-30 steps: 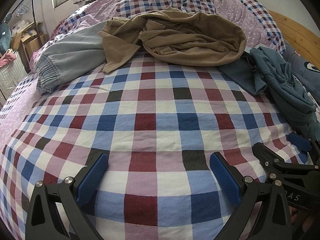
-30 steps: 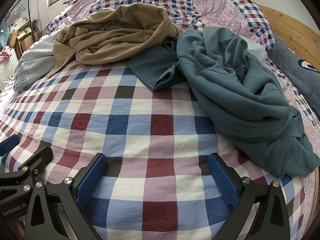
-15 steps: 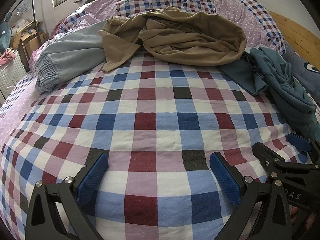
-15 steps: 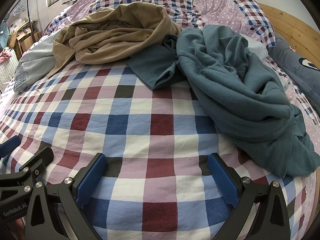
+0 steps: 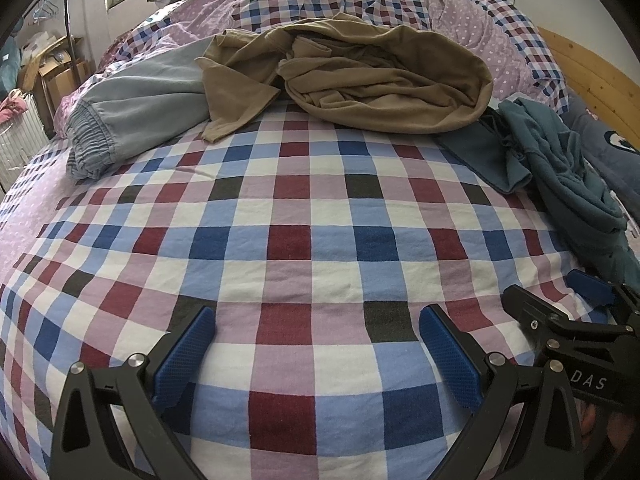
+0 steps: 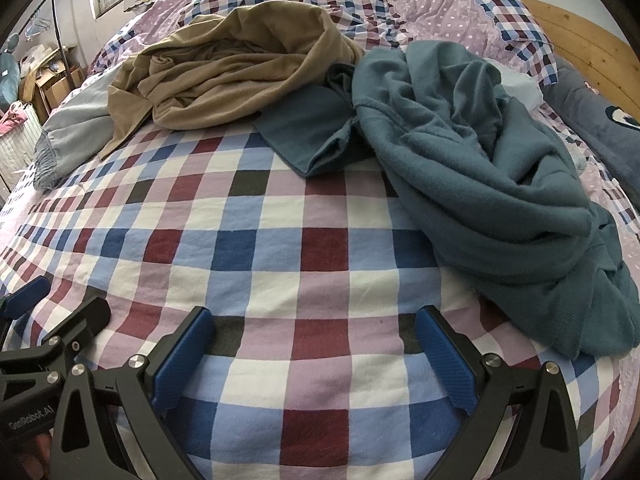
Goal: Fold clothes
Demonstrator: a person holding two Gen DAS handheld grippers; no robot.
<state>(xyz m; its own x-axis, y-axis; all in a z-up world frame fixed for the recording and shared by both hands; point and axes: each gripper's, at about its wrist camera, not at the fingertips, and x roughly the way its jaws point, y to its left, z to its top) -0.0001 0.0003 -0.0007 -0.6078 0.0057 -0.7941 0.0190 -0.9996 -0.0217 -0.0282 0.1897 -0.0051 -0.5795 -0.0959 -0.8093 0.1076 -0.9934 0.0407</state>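
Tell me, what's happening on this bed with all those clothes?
Someone is about to fold laundry, holding a gripper tool in each hand. The left gripper and the right gripper are both open and empty over the checked bedspread. Nothing is folded yet: the tan garment, the teal sweatshirt and the light blue pants lie crumpled farther up the bed.

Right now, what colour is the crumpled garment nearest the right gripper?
Teal-blue garment; right wrist view shows it best.
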